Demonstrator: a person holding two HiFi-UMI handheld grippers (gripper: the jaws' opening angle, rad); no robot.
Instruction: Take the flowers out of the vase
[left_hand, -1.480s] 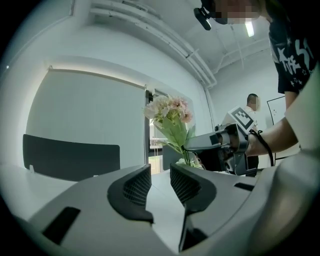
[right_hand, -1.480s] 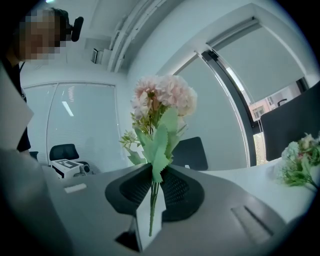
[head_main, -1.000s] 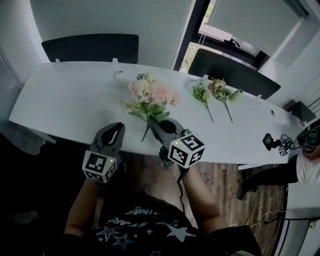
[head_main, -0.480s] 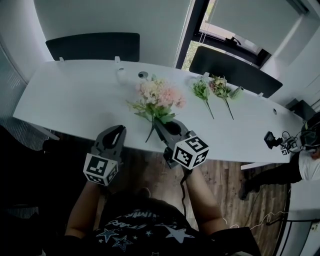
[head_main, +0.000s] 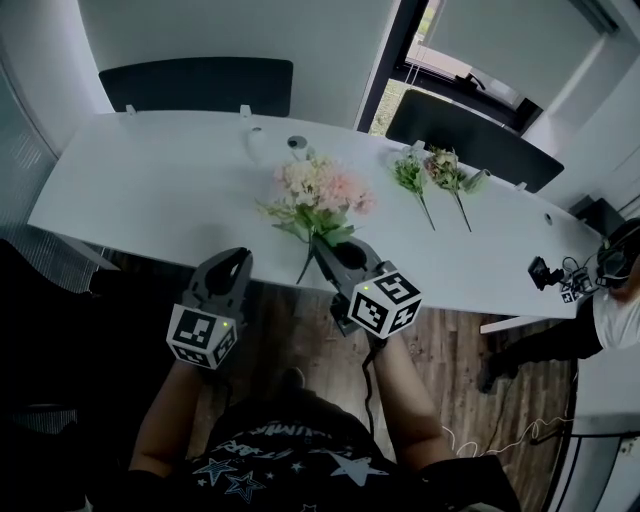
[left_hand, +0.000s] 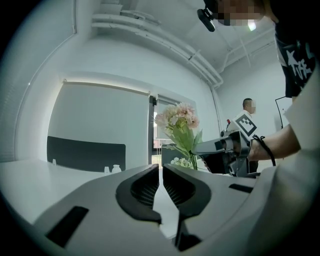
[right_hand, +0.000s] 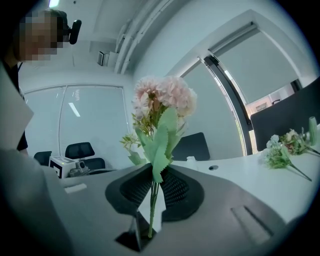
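Flowers (head_main: 318, 190), a pink-headed bunch with green leaves, stand roughly upright in the right claw (head_main: 322, 245). Its jaws are closed on the thin stems (right_hand: 151, 205) low down, below the leaves, at the near edge of the white surface (head_main: 150, 190). No vase can be made out in any view. The left claw (head_main: 236, 262) is closed on nothing and sits beside the right one. A green sprig (head_main: 410, 180) and a pinkish sprig (head_main: 447, 172) lie flat on the surface, well off to the right.

The bunch looks light and probably artificial, so weight should be no trouble. The stems seem thin and springy, and the top-heavy head may swing or pivot in the pinch. The best hold is on the bare stems gathered together, not on the soft blooms or leaves, which would likely crush or tear.
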